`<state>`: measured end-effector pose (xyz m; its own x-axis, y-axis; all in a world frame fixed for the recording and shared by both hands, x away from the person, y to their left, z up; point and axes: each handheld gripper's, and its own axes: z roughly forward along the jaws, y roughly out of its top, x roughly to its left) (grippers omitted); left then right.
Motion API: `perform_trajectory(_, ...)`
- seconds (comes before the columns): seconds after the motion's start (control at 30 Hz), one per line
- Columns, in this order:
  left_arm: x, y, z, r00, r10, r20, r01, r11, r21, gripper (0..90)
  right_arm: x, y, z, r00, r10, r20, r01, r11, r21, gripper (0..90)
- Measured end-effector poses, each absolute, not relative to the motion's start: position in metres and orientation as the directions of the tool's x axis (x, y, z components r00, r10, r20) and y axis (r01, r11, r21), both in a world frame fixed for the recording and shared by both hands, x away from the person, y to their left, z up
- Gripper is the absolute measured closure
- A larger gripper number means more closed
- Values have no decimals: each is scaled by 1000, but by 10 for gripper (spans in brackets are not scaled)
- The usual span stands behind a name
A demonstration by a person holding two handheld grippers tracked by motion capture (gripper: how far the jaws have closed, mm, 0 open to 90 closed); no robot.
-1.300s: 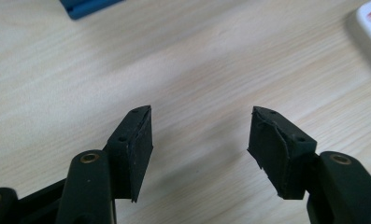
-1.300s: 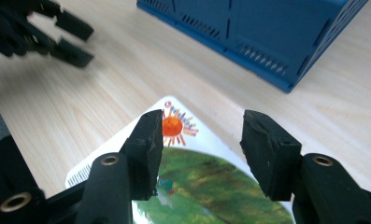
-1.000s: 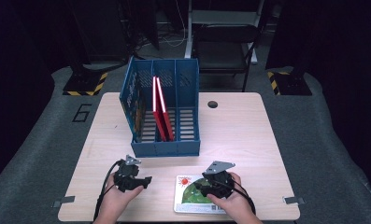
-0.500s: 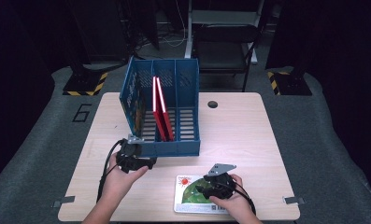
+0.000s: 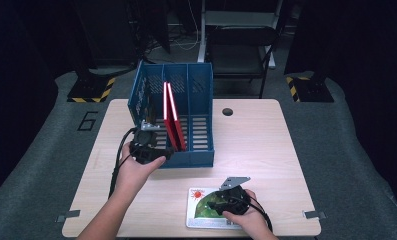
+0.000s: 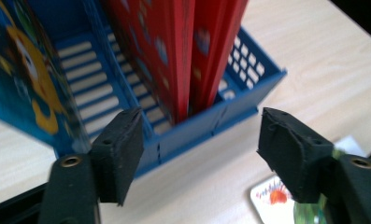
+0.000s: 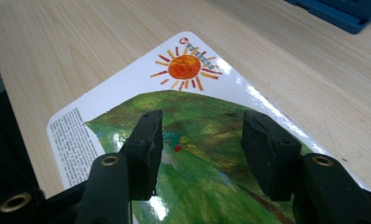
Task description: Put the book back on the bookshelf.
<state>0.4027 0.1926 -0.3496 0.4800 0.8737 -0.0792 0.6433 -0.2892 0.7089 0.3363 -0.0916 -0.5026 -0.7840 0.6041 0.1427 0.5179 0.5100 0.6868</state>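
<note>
Table [image 5: 266,145]: blue rack [image 5: 198,150] mid-left, red books [image 5: 173,117] upright inside, spines toward the person. Flat book [image 5: 198,207] at near edge, long axis left-right, sun corner far-left. Left gripper [image 5: 153,150] released at rack front. Right gripper [image 5: 221,202] released over flat book.

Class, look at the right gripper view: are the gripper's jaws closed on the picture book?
No. The right gripper hangs over the picture book with its jaws spread apart, the green cover showing between them.

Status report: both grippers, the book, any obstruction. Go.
Left gripper open at blue rack front. Right gripper open over picture book, flat on table. Red books upright in rack's middle slot.
</note>
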Motion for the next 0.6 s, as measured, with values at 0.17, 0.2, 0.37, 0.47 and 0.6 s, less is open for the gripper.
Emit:
perform_trajectory(0.17, 413, 181, -339, 480, 874, -72, 635, -289, 716, 285, 333, -89, -503, -782, 614, 103, 504, 526, 685, 475)
perform_trajectory(0.2, 415, 180, -337, 486, 871, -68, 633, -297, 715, 285, 333, -88, -503, -788, 608, 98, 497, 535, 683, 472)
perform_trajectory(0.37, 424, 175, -332, 463, 883, -75, 638, -274, 719, 285, 331, -87, -503, -792, 605, 88, 490, 542, 683, 457)
perform_trajectory(0.47, 431, 174, -329, 460, 885, -67, 636, -276, 721, 281, 331, -86, -503, -796, 601, 76, 483, 553, 679, 445)
perform_trajectory(0.6, 438, 173, -324, 449, 891, -70, 639, -266, 722, 276, 330, -85, -502, -797, 600, 68, 478, 560, 676, 431)
